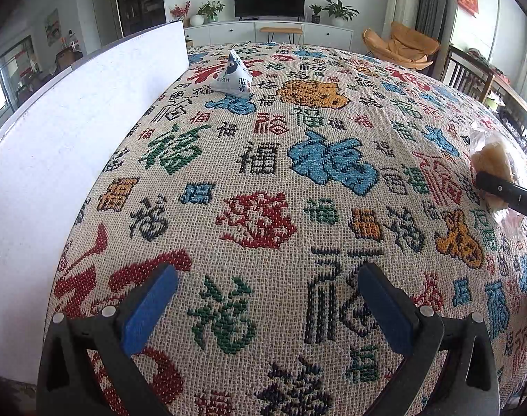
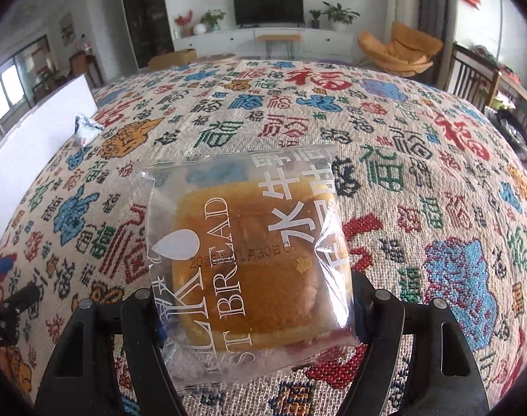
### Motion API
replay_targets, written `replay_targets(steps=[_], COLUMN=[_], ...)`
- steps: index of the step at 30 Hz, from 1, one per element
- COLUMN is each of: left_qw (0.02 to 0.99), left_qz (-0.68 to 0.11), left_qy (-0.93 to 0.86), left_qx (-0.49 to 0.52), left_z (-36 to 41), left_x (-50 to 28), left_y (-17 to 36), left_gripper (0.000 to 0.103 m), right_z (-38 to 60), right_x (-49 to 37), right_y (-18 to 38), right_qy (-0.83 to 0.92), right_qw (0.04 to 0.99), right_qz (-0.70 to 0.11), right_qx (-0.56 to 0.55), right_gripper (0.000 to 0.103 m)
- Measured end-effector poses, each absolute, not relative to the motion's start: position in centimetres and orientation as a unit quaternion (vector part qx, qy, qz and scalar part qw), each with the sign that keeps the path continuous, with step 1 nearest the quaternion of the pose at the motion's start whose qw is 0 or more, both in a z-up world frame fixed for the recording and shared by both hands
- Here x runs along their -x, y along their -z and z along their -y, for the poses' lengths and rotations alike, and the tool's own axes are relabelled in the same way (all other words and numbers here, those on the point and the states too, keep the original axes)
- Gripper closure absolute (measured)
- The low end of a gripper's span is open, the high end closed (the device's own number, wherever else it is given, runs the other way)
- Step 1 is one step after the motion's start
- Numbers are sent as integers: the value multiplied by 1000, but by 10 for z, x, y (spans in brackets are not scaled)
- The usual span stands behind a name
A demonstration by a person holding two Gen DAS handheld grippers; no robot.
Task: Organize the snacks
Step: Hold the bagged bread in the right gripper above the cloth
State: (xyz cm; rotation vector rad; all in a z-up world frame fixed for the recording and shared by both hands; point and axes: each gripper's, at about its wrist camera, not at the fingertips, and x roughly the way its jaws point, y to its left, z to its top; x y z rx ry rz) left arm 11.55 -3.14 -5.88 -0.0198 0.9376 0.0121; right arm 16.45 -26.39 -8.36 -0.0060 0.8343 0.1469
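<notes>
A bread bun in a clear wrapper (image 2: 249,260) fills the middle of the right wrist view, held between the fingers of my right gripper (image 2: 260,312), which is shut on it above the patterned tablecloth. The same bread (image 1: 492,159) shows at the right edge of the left wrist view with the right gripper's black finger across it. A white triangular snack pouch (image 1: 234,78) stands at the far left of the table, next to the white box; it also shows in the right wrist view (image 2: 86,131). My left gripper (image 1: 267,312) is open and empty, low over the cloth.
A long white box (image 1: 55,159) runs along the table's left side. The tablecloth (image 1: 298,173) covers the whole table. Wooden chairs (image 1: 471,72) stand at the far right. A TV cabinet and an orange chair are beyond the table.
</notes>
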Motion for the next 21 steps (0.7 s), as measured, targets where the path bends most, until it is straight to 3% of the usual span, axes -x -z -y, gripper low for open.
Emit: replay_targets(steps=[21], left_qw=[892], left_qz=[-451], left_qy=[-6], left_qx=[10], left_z=[32], left_x=[-116], left_y=[59], left_gripper=[0], right_z=[257], right_x=[-168], right_y=[91], right_qy=[-60], right_qw=[905], right_qz=[-420], right_qx=[25], right_gripper=[24])
